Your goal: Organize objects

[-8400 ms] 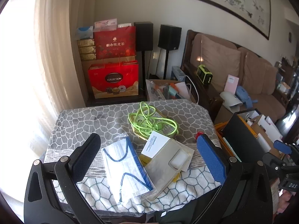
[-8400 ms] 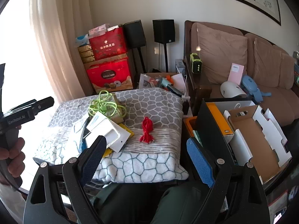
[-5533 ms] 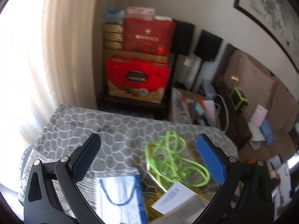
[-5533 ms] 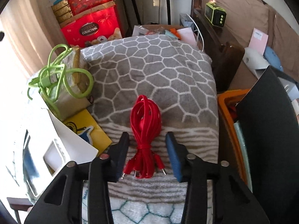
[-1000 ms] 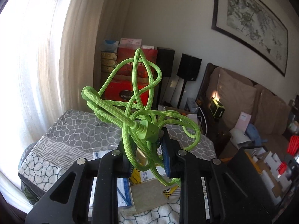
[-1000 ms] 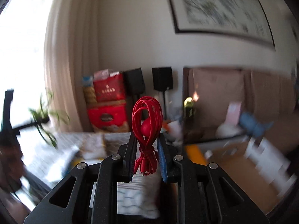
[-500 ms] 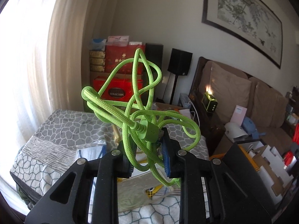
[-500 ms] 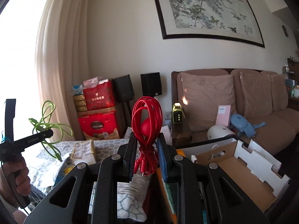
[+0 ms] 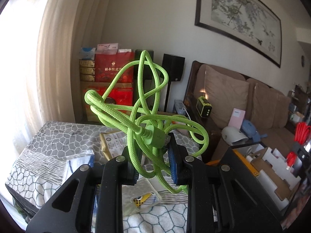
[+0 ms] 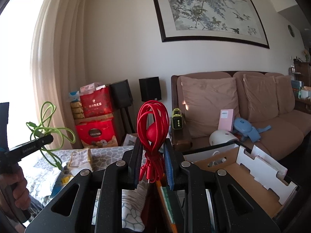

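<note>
up over the counter (image 9: 38,136) both jaws are clenched, left gripper (image 9: 153,161) on the floppy green cable (image 9: 136,116), right gripper (image 10: 151,167) on the light red cable (image 10: 152,124); pinch mid-bundle or loops slip.

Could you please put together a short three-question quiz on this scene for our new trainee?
1. True or false: the left claw is shut on the green cable.
2. What does the right claw hold? A) red cable B) pink box C) yellow speaker
3. Fill in: the red cable is bundled in a tidy ____, while the green one hangs in loose loops.

Key: 1 true; 2 A; 3 coil.
</note>
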Demonstrator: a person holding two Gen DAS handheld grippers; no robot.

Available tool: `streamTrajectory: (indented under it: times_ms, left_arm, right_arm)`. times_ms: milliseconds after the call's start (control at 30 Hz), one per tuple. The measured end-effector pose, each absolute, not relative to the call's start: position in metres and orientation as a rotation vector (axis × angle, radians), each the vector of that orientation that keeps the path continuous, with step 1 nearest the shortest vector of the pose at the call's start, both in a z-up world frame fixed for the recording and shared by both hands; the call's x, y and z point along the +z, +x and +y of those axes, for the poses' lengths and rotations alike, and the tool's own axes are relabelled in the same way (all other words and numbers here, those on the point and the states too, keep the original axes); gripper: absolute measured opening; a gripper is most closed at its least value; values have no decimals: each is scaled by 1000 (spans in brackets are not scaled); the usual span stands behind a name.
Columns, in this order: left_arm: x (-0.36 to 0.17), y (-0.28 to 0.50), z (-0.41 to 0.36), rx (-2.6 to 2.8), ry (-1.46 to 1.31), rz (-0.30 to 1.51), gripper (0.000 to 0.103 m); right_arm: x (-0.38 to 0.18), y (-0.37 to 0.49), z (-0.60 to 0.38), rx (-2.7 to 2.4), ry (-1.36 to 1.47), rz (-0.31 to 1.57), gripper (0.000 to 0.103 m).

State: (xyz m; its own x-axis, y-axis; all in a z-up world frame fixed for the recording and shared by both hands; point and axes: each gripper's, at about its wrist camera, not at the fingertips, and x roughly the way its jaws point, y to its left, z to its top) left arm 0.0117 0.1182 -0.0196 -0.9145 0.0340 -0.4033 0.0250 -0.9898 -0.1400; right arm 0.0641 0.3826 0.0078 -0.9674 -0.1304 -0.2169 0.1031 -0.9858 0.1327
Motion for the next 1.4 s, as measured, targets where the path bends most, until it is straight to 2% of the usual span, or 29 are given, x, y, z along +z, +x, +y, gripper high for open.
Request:
streamTrajectory:
  times_ms: [1200,1400]
  left_arm:
    - [-19,8,143,3002,-574,-213,23]
    - [-20,4,151,2976,-602,-167,23]
  right_arm:
    - [2,60,410,-3074,386,-264,21]
    - [2,58,413,-3083,396,-273,21]
